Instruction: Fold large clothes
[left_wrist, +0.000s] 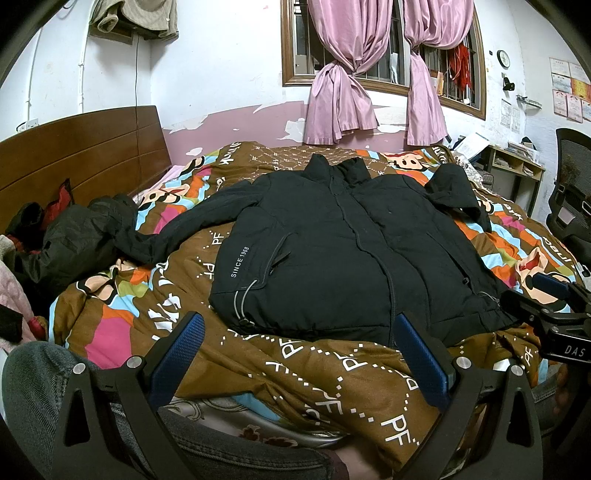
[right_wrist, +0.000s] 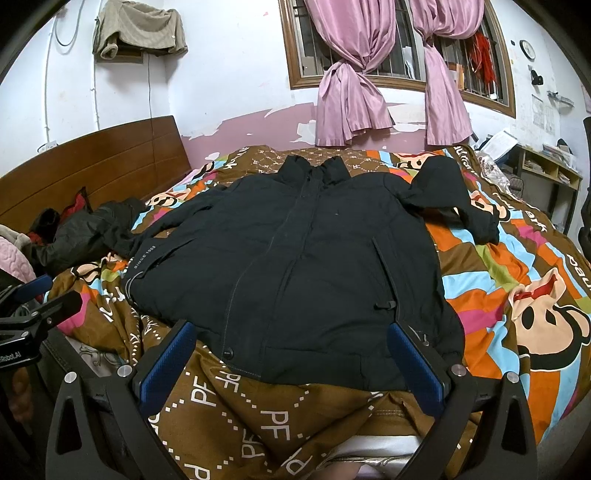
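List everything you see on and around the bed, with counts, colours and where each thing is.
Black padded zip jacket: one, spread flat front-up in the middle of the bed, collar toward the window.
Brown cartoon-print quilt: one, multicoloured, covering the bed.
Dark crumpled garments: a pile, black and red, by the headboard.
Wooden headboard: one, brown, left.
Pink knotted curtains: two, at the barred window.
Beige cloth: one, hanging high on the wall.
Wooden shelf unit: one, tan, far right.
Black mesh chair: one, right edge.
Left gripper: blue pads, open, near the hem.
Right gripper: blue pads, open, at the hem.
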